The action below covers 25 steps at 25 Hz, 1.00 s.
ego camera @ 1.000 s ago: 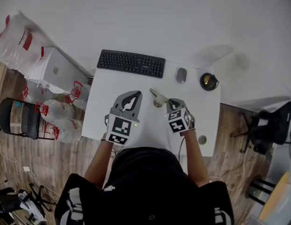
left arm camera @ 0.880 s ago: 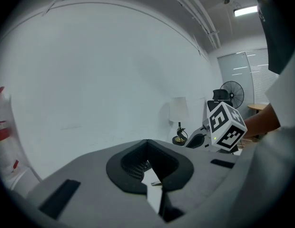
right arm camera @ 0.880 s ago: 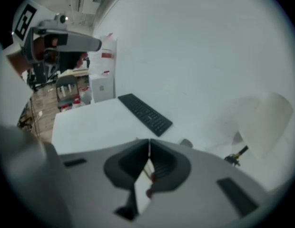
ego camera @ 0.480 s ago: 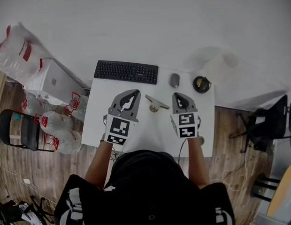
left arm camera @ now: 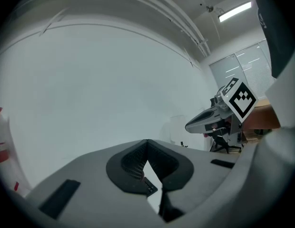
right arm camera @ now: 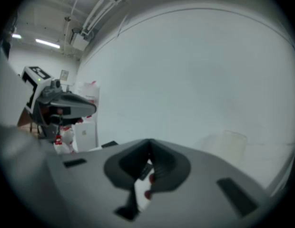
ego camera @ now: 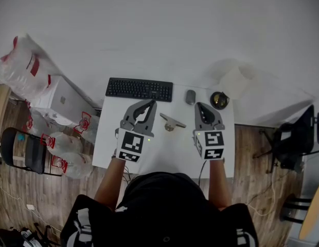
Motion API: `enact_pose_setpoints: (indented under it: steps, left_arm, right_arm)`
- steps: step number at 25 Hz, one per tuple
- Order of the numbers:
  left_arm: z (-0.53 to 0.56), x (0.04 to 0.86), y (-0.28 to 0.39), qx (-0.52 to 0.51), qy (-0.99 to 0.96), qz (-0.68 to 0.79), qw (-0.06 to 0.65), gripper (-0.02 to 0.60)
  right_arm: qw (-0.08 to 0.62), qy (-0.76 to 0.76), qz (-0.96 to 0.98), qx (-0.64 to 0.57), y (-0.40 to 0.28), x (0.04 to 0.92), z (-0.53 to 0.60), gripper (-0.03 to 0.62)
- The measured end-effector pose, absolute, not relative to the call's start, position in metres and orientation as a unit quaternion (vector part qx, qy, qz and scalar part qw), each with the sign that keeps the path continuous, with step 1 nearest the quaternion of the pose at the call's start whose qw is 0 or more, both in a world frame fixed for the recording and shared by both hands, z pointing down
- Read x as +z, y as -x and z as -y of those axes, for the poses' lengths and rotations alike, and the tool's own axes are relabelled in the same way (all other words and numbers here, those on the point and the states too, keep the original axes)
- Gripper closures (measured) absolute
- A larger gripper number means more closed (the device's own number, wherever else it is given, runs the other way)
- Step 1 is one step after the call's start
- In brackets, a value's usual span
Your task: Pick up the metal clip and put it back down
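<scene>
Right gripper [ego camera: 199, 106] had lifted off metal clip [ego camera: 172, 121], jaws pressed together, empty. Left gripper [ego camera: 149, 103] also closed. Clip lay on table [ego camera: 164, 145] between them. Likely light, stiff, slick; pinch at handle.

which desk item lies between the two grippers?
The metal clip. It lies between the left gripper and right gripper, while the keyboard and mouse sit at the back edge.

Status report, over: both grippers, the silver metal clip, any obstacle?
Left gripper shut, empty. Right gripper shut, empty. Silver metal clip lies on white table between them, apart from both. Nothing blocks it.
</scene>
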<state>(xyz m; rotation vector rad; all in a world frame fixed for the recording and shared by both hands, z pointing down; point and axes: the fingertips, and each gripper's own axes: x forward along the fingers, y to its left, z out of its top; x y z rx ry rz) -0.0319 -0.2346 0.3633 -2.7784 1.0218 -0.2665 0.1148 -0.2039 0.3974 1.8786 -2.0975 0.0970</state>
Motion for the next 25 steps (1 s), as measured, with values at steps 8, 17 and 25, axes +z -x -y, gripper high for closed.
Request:
enact_pose_setpoints:
  steps: [8, 17, 25]
  left_arm:
    - [0.231, 0.34, 0.036, -0.07, 0.929, -0.348, 0.105, 0.558]
    - [0.229, 0.338, 0.039, -0.06, 0.929, -0.349, 0.101, 0.558]
    - [0.23, 0.342, 0.041, -0.064, 0.93, -0.349, 0.099, 0.558]
  right_arm:
    - [0.131, -0.666, 0.735, 0.008, -0.113, 0.368, 0.2, 0.56]
    - [0.138, -0.664, 0.734, 0.004, -0.109, 0.369, 0.2, 0.56]
    - [0.145, -0.661, 0.736, 0.008, -0.101, 0.376, 0.201, 0.56]
